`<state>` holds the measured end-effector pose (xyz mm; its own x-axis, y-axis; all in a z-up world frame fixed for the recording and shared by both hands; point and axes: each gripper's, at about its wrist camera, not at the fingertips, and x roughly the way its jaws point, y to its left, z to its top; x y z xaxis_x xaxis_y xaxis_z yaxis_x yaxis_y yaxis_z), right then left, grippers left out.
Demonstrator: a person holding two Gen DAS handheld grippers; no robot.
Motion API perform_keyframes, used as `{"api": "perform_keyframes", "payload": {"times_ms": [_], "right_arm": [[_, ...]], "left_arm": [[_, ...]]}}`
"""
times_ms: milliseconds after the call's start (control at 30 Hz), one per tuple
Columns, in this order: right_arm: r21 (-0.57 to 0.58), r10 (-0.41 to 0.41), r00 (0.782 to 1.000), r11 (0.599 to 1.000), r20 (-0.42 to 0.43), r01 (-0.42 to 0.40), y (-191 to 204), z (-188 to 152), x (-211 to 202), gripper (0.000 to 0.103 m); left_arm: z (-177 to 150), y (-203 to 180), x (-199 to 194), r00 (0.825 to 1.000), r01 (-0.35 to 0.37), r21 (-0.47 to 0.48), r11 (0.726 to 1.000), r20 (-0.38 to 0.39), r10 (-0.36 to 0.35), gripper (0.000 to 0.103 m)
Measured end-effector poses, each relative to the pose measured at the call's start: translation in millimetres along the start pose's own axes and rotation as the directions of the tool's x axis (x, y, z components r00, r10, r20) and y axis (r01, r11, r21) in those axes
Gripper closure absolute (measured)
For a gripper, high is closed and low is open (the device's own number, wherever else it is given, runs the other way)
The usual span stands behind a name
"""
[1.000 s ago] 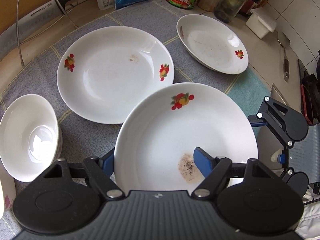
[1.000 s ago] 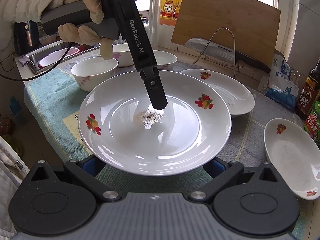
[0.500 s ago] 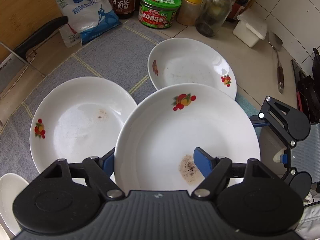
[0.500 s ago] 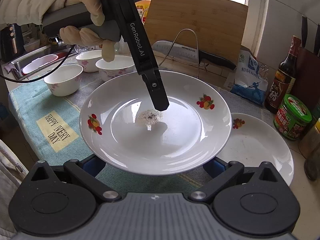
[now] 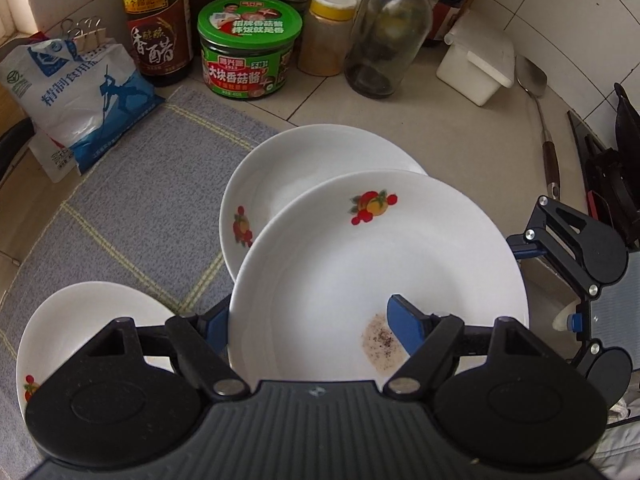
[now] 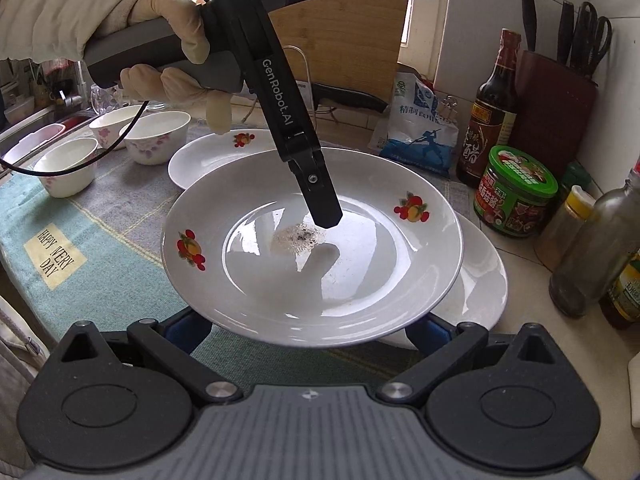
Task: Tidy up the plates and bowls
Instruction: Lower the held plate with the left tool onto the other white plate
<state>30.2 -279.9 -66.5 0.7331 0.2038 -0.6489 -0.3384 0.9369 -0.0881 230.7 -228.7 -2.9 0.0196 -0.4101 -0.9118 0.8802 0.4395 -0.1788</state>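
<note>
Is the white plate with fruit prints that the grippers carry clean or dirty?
Dirty: the white plate with fruit prints has a speckled brownish residue patch in its centre, beside the left gripper finger.

"GenRobot.AI" down the black arm of the left gripper (image 6: pixel 327 216); "DAS" and "Data Acquisition System" on its housing. "HAPPY VERY DAY" on a cream patch of the teal mat (image 6: pixel 54 250). "香醋" on the dark vinegar bottle (image 5: pixel 156 20). "大块香菇酱" on the green-lidded jar (image 5: pixel 249 48). "精制食用盐" partly legible on the white and blue bag (image 5: pixel 76 92)
</note>
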Motion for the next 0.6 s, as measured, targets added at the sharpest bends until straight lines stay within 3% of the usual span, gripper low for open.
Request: {"api": "perform_keyframes", "payload": {"times_ms": [600], "right_arm": [[0.094,-0.036,0.999,0.995,-0.015,0.037,-41,-14,-2,0.000]], "left_arm": [[43,-4,47,0.999,0.032,0.058,0.998,-0.023,-0.031,0.025]]}}
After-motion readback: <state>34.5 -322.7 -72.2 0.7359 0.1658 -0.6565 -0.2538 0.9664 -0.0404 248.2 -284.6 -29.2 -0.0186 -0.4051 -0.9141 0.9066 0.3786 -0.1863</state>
